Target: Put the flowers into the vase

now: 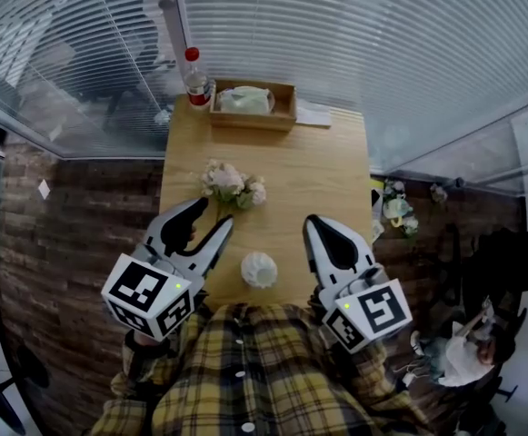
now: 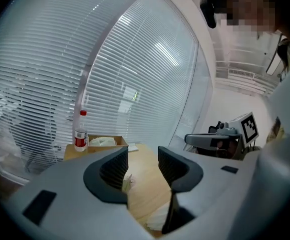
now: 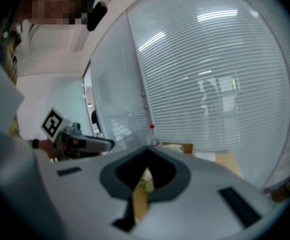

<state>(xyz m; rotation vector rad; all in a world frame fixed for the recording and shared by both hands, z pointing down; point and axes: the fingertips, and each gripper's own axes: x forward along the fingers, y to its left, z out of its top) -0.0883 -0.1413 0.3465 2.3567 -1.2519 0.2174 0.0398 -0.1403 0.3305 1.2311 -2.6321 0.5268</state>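
Closest to us is our plaid shirt (image 1: pixel 245 371), and just beyond it we hold the left hand-held gripper (image 1: pixel 214 213) with its jaws spread wide and nothing between them; only bare wood and a glimpse of petals show through the gap in its own view. We hold the right hand-held gripper (image 1: pixel 313 224) level with it, jaws pressed together on nothing. Between the two, near our edge of the counter (image 1: pixel 323 175), stands the white vase (image 1: pixel 258 269), and we see no stem in it. Farther out, a little ahead of the left tips, the flowers (image 1: pixel 234 185) lie as a pale bunch on the wood, clearly apart from the vase. At the far end sit a wooden tray (image 1: pixel 254 107) and a red-capped bottle (image 1: pixel 196 80) just beside it. We judge the task barely begun: we have yet to reach the bunch, grip it, lift it and lower it into the vase.
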